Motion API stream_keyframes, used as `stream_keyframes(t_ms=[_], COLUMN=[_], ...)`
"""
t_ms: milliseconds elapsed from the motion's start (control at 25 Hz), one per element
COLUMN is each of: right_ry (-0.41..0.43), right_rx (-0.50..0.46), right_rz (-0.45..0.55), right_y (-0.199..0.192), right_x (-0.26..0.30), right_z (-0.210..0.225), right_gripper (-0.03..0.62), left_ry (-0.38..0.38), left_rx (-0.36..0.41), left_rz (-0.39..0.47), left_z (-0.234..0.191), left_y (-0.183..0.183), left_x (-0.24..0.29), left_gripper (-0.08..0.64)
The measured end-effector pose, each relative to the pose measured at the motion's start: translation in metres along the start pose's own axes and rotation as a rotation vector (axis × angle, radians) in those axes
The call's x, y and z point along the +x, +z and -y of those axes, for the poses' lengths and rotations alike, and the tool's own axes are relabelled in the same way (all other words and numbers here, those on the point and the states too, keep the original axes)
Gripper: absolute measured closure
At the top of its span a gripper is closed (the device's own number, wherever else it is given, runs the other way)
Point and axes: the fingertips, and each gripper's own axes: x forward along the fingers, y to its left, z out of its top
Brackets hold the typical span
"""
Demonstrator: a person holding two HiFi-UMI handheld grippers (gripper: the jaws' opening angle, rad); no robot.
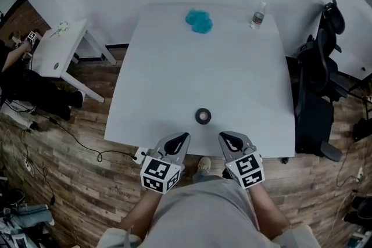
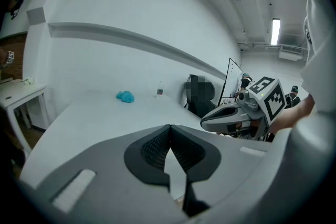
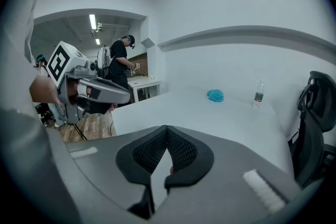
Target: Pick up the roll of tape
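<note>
With the left tongs (image 1: 181, 137) and right tongs (image 1: 225, 136) pressed together and empty, one pair was best spread before the roll of tape (image 1: 203, 116) at their 12 o'clock was straddled.

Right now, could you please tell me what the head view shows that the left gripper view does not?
Only the head view shows the roll of tape, lying near the front edge of the white table. Only the left gripper view shows a ceiling light and, close up, the left hand-held gripper with its jaws closed together. Both views show the blue cloth, the bottle and the right hand-held gripper.
</note>
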Motion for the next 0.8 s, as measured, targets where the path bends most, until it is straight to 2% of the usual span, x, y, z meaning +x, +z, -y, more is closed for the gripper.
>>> stream_keyframes(t_ms=[280,800], right_ry=[-0.007,-0.016], right_rx=[0.028,0.050], right_rz=[-0.007,-0.019], right_y=[0.004,0.008], right_x=[0.007,0.012], right_z=[0.026,0.032], right_gripper=[0.586,0.586], left_ry=[0.003,-0.044], left_rx=[-0.004,0.016], left_rz=[-0.005,-0.035], left_z=[-0.002,-0.004], left_y=[0.009,0.018], left_x=[0.019,0.032], left_gripper=[0.541,0.541])
